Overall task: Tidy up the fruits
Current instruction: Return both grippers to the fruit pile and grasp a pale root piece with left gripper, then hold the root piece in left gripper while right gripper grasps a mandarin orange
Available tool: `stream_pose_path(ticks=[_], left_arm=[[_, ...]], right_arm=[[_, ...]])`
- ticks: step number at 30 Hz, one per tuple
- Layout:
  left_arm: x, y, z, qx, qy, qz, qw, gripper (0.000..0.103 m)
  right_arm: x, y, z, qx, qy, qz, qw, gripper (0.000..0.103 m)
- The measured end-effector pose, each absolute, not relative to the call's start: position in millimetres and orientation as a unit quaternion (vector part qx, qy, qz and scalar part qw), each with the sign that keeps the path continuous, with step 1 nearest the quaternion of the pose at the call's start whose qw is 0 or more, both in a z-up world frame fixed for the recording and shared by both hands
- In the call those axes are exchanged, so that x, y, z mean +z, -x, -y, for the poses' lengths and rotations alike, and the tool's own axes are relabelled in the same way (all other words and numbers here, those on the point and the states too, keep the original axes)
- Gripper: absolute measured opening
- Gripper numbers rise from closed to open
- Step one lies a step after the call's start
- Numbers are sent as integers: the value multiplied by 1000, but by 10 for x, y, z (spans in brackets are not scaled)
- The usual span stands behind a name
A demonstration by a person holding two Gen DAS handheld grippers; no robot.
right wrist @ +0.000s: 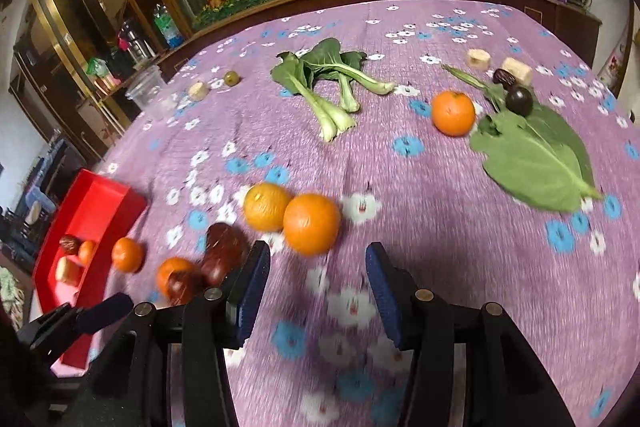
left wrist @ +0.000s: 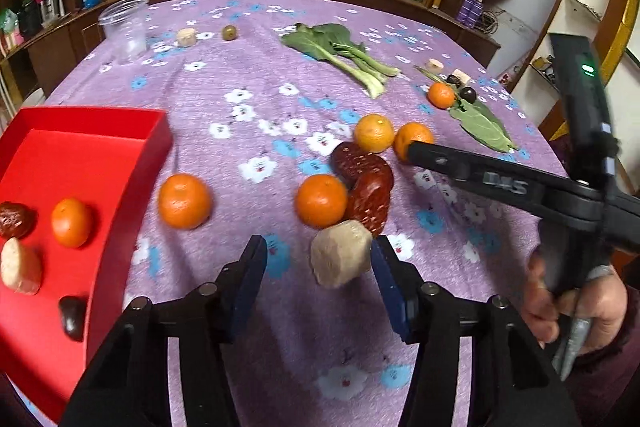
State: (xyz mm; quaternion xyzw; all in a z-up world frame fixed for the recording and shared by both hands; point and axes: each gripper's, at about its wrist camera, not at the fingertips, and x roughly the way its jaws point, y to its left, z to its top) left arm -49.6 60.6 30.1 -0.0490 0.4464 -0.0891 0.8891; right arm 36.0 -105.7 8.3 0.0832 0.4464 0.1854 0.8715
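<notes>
My left gripper (left wrist: 318, 259) is open, with a beige fruit chunk (left wrist: 340, 253) between its pads, against the right one. Beyond it lie an orange (left wrist: 321, 200), two dark red dates (left wrist: 362, 179), and another orange (left wrist: 184, 201) to the left. The red tray (left wrist: 120, 155) at left holds an orange (left wrist: 71, 222), a date, a beige chunk and a dark fruit. My right gripper (right wrist: 318, 277) is open and empty just short of two oranges (right wrist: 311, 223). It reaches in from the right in the left wrist view (left wrist: 416, 153), touching an orange (left wrist: 412, 139).
Bok choy (right wrist: 328, 87) lies mid-table. A green leaf (right wrist: 532, 155), an orange (right wrist: 453, 113), dark plums and beige chunks sit at right. A clear plastic cup (left wrist: 124, 27), a beige chunk and a green fruit stand far left. A wooden cabinet borders the table's far edge.
</notes>
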Motion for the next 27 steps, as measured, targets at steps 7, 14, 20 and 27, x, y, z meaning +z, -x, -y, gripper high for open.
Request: stream_pose_path(ticks=[7, 14, 20, 27], left_arm=[[182, 468, -442, -121, 29, -455, 882, 49], [161, 509, -351, -136, 19, -453, 881, 30], [151, 506, -383, -132, 30, -456, 880, 31], [153, 503, -386, -128, 33, -457, 880, 30]], right_arm=[[17, -508, 954, 172, -56, -443, 878, 54], [4, -524, 881, 168, -32, -432, 885, 43], [6, -495, 819, 177, -20, -427, 887, 33], [7, -479, 889, 180, -45, -436, 881, 33]])
